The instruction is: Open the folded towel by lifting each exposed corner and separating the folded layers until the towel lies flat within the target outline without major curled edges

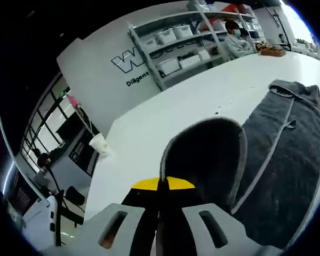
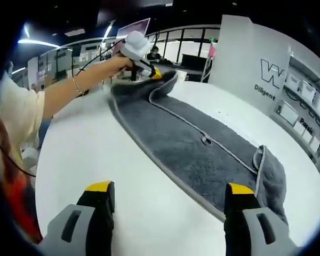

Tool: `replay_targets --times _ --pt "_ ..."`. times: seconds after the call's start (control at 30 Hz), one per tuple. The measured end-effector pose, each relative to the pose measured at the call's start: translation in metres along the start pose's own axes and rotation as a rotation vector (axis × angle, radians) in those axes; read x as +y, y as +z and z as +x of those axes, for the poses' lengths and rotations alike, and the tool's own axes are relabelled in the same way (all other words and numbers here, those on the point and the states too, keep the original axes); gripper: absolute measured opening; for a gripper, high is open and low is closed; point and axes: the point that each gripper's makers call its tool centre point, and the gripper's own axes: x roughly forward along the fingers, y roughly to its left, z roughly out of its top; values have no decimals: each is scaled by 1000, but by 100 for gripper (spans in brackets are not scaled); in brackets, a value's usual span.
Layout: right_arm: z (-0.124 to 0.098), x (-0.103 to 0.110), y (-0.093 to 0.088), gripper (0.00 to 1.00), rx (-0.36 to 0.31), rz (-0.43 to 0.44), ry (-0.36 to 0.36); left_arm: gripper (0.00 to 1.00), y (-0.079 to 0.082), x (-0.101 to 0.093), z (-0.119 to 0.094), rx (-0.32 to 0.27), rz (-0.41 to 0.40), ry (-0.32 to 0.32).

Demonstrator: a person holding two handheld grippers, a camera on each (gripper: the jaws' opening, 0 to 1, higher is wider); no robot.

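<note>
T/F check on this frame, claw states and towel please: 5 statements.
1. The left claw is shut on a corner of the grey towel. True.
2. The right claw is gripping the towel. False: its jaws stand wide open over the white table, holding nothing.
3. The towel lies fully flat. False: the end near the right claw is folded over, and the corner in the left claw is lifted and curled.
4. A white paper cup stands at the table's edge. True.
5. The towel is red. False: it is dark grey with a lighter hem.
</note>
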Motion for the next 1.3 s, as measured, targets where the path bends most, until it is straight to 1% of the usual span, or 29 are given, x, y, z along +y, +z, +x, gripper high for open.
replay_targets --times 0.1,0.17,0.2,0.23,0.3,0.33,0.37,0.47,0.7,0.87,0.97,1.03,1.13,1.17,1.23,1.3 --pt "0 -1 0 84 0 1 -2 1 -8 8 1 17 1 27" --pt "0 -1 0 84 0 2 -3 1 -22 15 2 45 -14 47" --pt "0 -1 0 84 0 2 -3 1 -24 16 2 49 -16 49" --pt "0 -1 -1 84 1 2 -4 1 -34 20 3 65 -27 55" --pt "0 -1 -1 84 3 2 -4 1 -48 24 4 88 -42 63" --pt "0 -1 -1 84 4 2 -4 1 -54 25 4 96 -49 64" --pt "0 -1 -2 84 5 2 -4 1 -55 25 4 98 -52 64" --pt "1 -1 -3 84 13 1 -3 1 -74 30 2 131 -69 72" --pt "4 -1 -7 84 28 -1 0 1 -104 42 1 166 -125 82" --pt "5 -1 -9 84 37 2 0 1 -114 41 3 173 -147 78" --pt "5 -1 -11 84 42 3 1 1 -119 40 8 175 -162 62" --pt "6 -1 -12 84 46 3 2 2 -118 39 7 163 -177 63" --pt "6 -1 -13 84 51 2 3 3 -117 39 8 159 -169 68" --pt "6 -1 -13 84 52 1 3 4 -117 39 7 155 -166 72" --pt "6 0 -13 84 51 0 5 11 -115 40 5 142 -175 80" --pt "6 0 -14 83 51 -2 5 19 -111 40 0 119 -210 82"
